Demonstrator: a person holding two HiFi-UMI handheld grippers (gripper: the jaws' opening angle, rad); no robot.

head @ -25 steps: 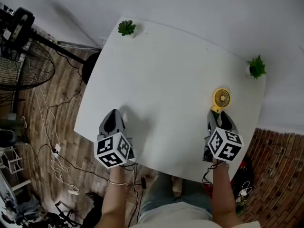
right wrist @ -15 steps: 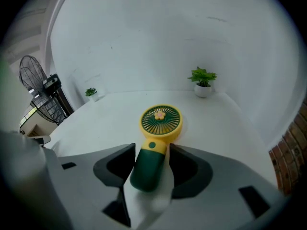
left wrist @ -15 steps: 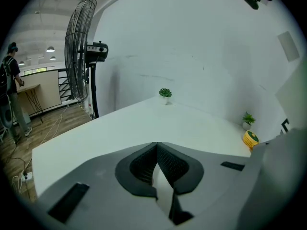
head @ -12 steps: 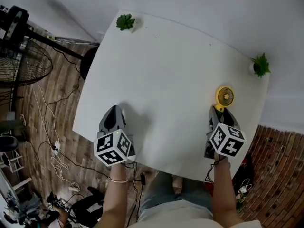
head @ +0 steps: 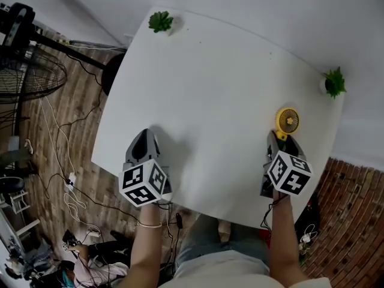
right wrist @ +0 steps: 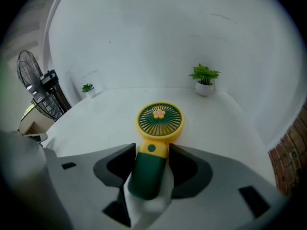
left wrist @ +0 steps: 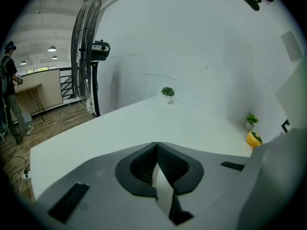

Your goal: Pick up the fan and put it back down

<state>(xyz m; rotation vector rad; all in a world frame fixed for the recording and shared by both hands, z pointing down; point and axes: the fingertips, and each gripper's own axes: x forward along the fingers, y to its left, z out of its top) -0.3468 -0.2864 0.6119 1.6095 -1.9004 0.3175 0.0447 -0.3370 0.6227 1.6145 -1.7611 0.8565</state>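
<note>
right gripper [right wrist: 152, 153] clamped on the green handle of the yellow fan [head: 287, 120], lying at the white table's [head: 210, 89] right edge; left gripper [left wrist: 157, 146] pinched together, empty, lower left. a straight, level lift looks best.

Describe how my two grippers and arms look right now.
The left gripper and right gripper are grey moulded shells with black ribbed pads, each carrying a white cube printed with black square markers. A thin dark cable hangs below the right one. Forearms are unsleeved; a thin band circles the left wrist.
</note>
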